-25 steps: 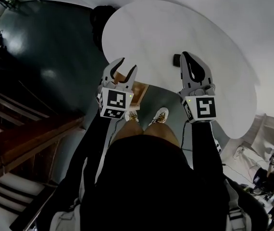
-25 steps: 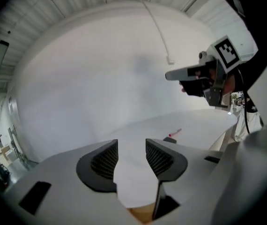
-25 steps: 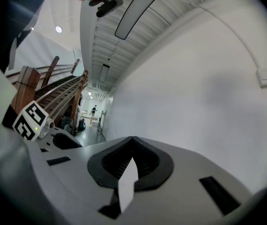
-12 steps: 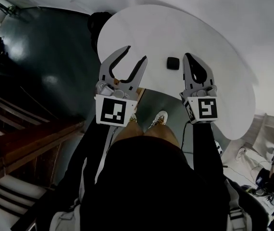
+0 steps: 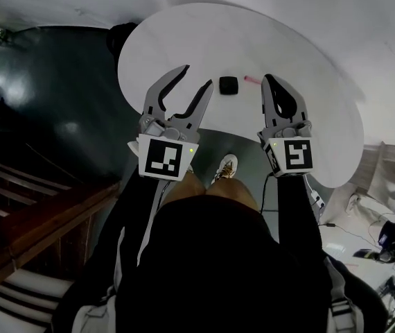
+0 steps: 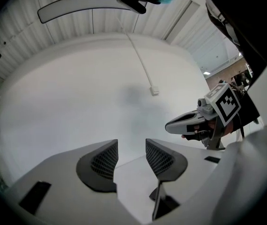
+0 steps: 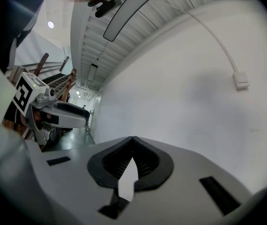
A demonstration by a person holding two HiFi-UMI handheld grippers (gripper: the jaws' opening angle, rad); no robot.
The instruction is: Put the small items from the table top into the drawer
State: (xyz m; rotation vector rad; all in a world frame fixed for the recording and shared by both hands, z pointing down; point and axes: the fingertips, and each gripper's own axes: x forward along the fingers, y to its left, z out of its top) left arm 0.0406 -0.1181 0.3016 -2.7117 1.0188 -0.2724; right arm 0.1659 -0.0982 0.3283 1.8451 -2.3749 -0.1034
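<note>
On the table (image 5: 253,37), a small block (image 5: 229,84) lies between the left hand-held gripper (image 5: 195,77) and the right hand-held gripper (image 5: 269,79), nearer the left one's tips. A slim item (image 5: 251,80) lies just left of the right hand-held gripper's tip, possibly touching it. Both hand-held grippers sit side by side over the table's near edge.

No words, numbers, brands or signs are legible. The left tool (image 5: 196,77) and right tool (image 5: 267,80) bear only black-and-white square marker patterns (image 5: 164,159), which are not readable text.
</note>
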